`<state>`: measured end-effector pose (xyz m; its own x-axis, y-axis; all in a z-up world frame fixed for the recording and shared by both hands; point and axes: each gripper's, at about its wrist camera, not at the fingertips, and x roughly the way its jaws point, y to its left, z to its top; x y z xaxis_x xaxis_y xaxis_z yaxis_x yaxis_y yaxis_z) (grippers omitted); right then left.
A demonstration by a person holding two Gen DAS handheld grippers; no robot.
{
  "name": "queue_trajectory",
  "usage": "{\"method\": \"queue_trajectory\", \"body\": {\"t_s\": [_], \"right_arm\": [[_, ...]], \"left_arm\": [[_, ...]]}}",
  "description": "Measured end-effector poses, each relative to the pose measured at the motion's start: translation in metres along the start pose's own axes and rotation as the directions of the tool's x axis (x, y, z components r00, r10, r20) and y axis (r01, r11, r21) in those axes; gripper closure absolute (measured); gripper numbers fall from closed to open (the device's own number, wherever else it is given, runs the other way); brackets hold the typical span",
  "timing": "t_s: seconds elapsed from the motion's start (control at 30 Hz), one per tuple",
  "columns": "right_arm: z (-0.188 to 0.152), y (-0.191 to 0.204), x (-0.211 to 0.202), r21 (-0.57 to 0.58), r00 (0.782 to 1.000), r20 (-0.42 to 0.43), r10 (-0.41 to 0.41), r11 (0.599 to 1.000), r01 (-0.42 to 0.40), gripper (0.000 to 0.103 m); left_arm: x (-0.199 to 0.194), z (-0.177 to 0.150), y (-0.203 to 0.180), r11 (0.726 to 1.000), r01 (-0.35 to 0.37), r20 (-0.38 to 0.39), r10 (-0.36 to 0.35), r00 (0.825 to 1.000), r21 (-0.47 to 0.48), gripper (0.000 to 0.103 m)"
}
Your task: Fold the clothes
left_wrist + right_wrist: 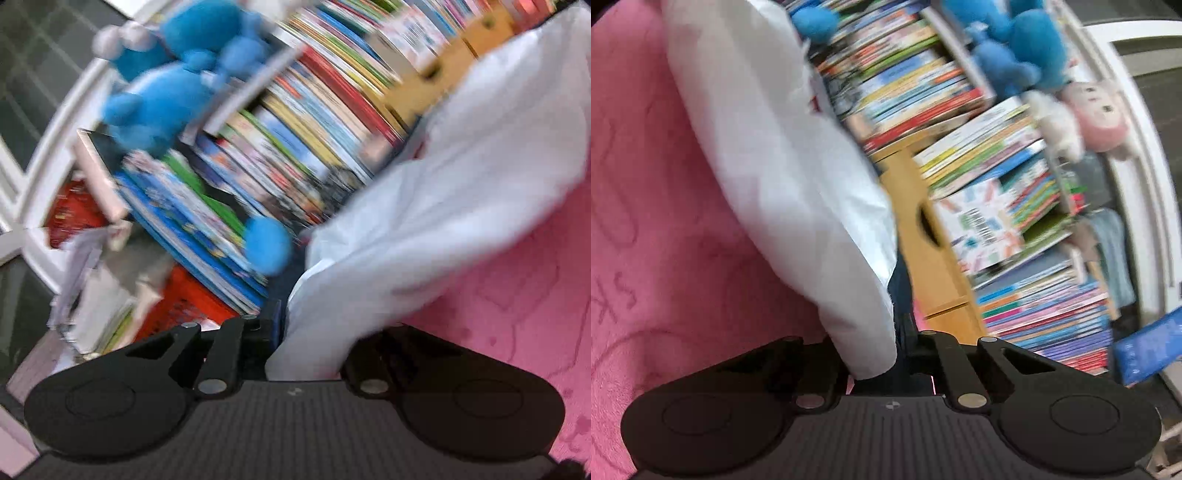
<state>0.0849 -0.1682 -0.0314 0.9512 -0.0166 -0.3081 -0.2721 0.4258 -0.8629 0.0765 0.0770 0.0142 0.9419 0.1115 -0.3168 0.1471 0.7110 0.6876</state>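
1. White garment [424,221] hangs from both grippers above a pink cover [517,295]; in the left wrist view it runs from the jaws toward 1 o'clock, in the right wrist view [768,166] toward 11 o'clock.
2. Left gripper [284,332]: jaws closed, cloth pinched between them. Right gripper [890,339]: jaws closed on the same cloth.
3. Surface: pink cover [665,258], soft and napped, with raised line patterns. Some look like letters; blur prevents reading.
4. Room: shelves packed with thin, glossy picture books [314,110], spines many-coloured, at 12 o'clock in both views. Spine text unreadable.
5. Blue plush toys [166,92] at 11 o'clock, left view; at 1 o'clock, right view [1015,44], beside a pink plush doll [1100,114].
6. Yellow wooden panel [923,240] with a curved cut-out stands just behind the garment.
7. Garment texture: smooth, thin woven fabric, loosely draped.
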Motion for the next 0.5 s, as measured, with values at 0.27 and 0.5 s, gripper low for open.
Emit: {"method": "queue_trajectory", "body": {"t_s": [0.27,0.5], "right_arm": [[-0.026,-0.016,-0.116,0.077,0.998,0.061,0.010,0.997,-0.015,0.093],[-0.072,0.050,-0.170,0.062,0.987,-0.033,0.156,0.986,-0.153,0.087]], "left_arm": [[-0.118,-0.040,0.003,0.995,0.103,0.031,-0.103,0.994,0.001,0.085],[-0.149,-0.107,-0.029,0.990,0.129,-0.103,-0.123,0.987,0.054,0.081]]}}
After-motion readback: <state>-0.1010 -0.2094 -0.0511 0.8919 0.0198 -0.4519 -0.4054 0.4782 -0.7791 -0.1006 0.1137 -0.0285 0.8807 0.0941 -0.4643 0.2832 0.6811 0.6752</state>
